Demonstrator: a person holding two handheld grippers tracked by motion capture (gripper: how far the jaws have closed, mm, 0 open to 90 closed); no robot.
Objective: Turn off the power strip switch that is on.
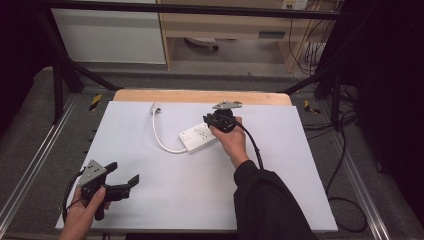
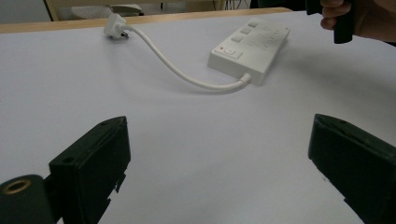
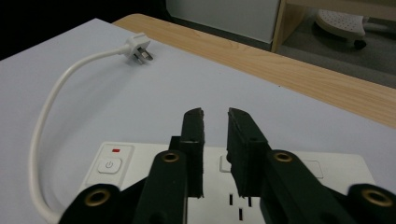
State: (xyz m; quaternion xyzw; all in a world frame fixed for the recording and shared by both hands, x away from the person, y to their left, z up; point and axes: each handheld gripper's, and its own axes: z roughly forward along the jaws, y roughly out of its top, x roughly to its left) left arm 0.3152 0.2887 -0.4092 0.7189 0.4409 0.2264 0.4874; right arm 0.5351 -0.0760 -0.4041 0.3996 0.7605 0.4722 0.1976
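The white power strip lies flat near the middle of the counter, sockets and switch facing up, so its top face is open to approach from above. Its cord loops off to the far left and ends in the plug, which lies loose on the counter, connected to nothing; the strip is presumably dead and safe to prod. The right tool hangs just over the strip's right end, pointed down and forward. In the right gripper view its jaws stand a narrow slit apart with nothing between them, hovering above the socket slots and not touching the casing. That small gap suggests pressing or poking a socket or the switch rather than gripping the body, though this is a guess. The left tool sits low at the near left corner, well apart from the strip, jaws spread wide and empty, apparently parked in reserve.
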